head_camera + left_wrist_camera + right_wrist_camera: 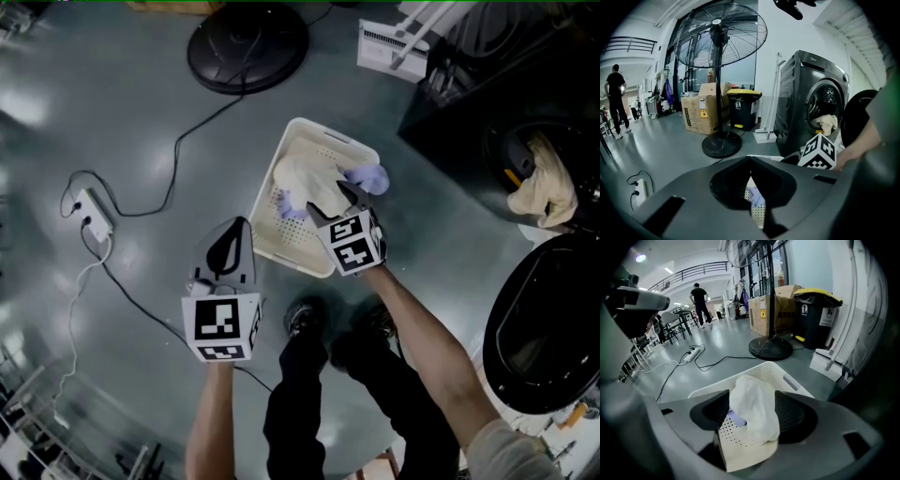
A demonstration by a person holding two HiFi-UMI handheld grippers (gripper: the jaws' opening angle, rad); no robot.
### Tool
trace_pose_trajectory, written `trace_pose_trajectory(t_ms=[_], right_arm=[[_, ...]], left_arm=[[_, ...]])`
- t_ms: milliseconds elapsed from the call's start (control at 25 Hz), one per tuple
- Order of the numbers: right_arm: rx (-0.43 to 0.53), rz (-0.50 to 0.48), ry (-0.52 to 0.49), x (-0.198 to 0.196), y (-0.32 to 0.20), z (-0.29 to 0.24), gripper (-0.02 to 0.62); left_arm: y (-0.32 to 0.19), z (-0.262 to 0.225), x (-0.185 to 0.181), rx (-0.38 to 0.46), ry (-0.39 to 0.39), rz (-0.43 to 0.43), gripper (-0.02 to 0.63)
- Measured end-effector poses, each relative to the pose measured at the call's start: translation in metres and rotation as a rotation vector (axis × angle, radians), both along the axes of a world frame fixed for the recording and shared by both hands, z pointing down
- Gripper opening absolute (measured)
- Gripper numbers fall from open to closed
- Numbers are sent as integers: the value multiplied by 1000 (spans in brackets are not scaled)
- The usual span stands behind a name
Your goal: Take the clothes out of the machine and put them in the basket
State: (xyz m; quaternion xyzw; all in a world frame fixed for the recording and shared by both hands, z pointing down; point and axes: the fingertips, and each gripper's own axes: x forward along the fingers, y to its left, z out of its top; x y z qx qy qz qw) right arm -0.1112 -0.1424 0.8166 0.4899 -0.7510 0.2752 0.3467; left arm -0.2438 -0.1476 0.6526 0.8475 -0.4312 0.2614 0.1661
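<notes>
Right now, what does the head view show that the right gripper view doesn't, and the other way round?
Only the head view: a beige garment hanging out of the washing machine, its open round door, and the person's shoes.
Only the right gripper view: a cardboard box, a yellow-lidded bin and a person walking far off.
Both: the white basket, the white garment in it at the right gripper, a lilac cloth, the fan base and the power strip.
</notes>
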Motion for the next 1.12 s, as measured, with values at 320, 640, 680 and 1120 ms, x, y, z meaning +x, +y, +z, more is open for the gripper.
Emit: trace_pose_trajectory(t_ms=[320,640,680,1120], right_arm=[[105,118,25,34,-1,-63,130],[169,210,-7,87,10,-143,25],[176,224,-10,95,13,-152,25],[246,442,37,231,51,-226,25]], left_arm=[[-8,-31,30,5,18,51,18],[1,-75,90,3,37,134,18],[2,-80,100,1,39,147,18],[13,-128,227,11,53,339,18]])
